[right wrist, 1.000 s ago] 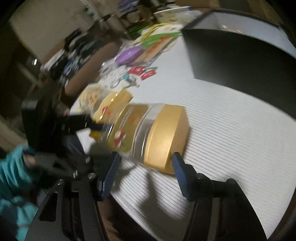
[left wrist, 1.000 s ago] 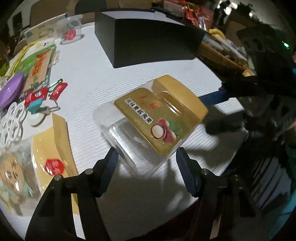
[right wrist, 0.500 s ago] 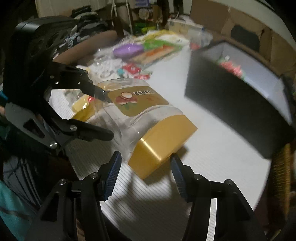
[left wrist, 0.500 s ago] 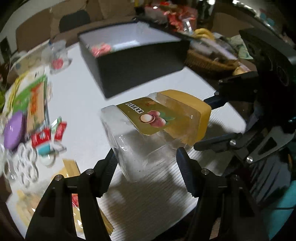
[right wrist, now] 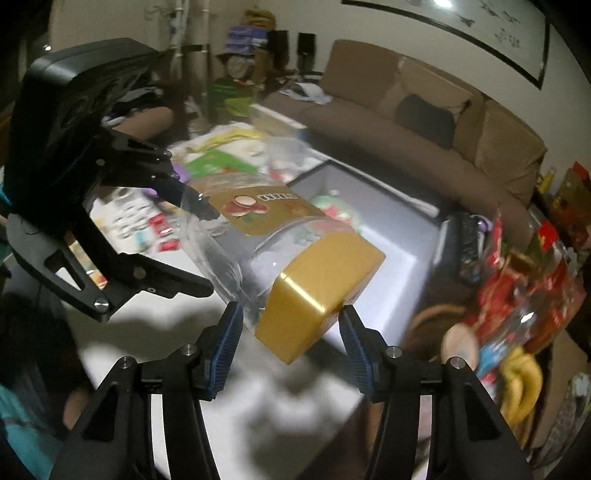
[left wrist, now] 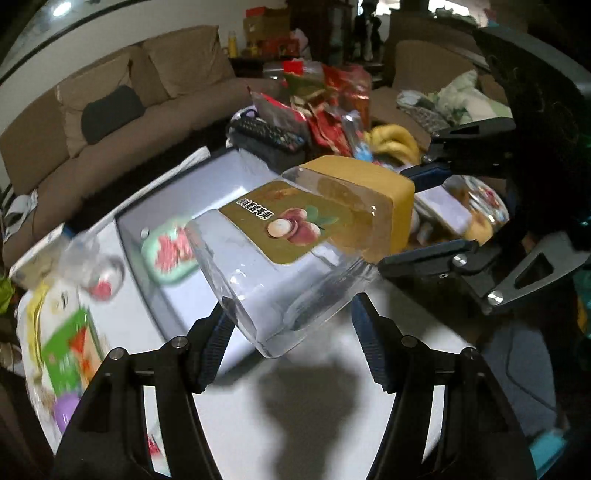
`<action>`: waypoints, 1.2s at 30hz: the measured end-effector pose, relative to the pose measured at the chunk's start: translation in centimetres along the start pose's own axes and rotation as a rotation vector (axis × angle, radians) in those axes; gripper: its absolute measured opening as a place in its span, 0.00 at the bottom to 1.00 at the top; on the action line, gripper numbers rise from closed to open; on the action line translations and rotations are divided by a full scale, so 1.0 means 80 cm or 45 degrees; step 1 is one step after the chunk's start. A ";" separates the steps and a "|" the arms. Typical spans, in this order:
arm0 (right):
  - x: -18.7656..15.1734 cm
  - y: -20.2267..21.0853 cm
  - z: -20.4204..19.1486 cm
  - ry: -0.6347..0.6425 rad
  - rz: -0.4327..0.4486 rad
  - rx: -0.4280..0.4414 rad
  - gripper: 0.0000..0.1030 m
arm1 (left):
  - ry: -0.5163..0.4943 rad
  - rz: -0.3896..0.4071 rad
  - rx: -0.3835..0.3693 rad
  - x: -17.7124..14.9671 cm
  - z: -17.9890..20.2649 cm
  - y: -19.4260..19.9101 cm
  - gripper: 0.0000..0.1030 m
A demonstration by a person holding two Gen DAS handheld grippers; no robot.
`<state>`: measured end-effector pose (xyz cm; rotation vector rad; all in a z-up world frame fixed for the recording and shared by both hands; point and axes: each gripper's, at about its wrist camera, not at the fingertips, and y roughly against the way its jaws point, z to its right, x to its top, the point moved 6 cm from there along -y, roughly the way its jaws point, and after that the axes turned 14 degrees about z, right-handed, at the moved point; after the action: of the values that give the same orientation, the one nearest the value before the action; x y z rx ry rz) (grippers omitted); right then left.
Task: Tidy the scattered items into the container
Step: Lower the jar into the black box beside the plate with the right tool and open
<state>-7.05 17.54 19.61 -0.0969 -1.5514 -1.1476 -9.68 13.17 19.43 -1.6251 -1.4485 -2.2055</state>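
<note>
Left wrist view: the left tool [left wrist: 291,325] pinches the clear base of a transparent jar [left wrist: 280,258] with a gold lid [left wrist: 373,188], held off the white counter [left wrist: 314,413] at mid-frame. A gold label with lychee fruit runs along its upper face. The jar looks empty, though glare makes that uncertain. Behind it, left of centre, sits the open black container [left wrist: 155,240]; on its pale floor lies a green-and-red packet [left wrist: 168,253]. At right, the right tool [left wrist: 413,218] reaches in and clamps the lid end from both sides. A bunch of bananas [left wrist: 393,142] lies at upper centre, a brown sofa [left wrist: 110,110] at upper left.

Right wrist view: the right tool [right wrist: 290,332] closes on the gold lid [right wrist: 321,291] at lower centre, the jar [right wrist: 236,236] slanting up to the left, where the left tool [right wrist: 207,251] grips its base. The container [right wrist: 406,236] lies beyond, at centre right, the packet [right wrist: 332,206] blurred inside it. Only this view shows the scattered small items [right wrist: 155,225] on the counter [right wrist: 258,406] at centre left and a framed picture [right wrist: 461,33] on the wall.
</note>
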 end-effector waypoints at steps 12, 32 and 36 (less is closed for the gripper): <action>0.009 -0.207 0.172 0.009 -0.277 -0.080 0.55 | 0.146 -0.166 0.013 0.061 -0.131 -0.231 0.58; -0.006 -0.225 0.207 -0.020 -0.329 -0.224 0.50 | 0.247 -0.382 0.095 -0.004 -0.171 -0.330 0.65; 0.005 -0.173 0.190 -0.058 -0.251 -0.196 0.51 | 0.087 -0.391 0.192 -0.009 -0.147 -0.336 0.65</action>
<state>-26.46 20.72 13.50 -0.0743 -1.5362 -1.4295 -31.90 19.86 1.47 -1.3451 -1.9025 -2.2032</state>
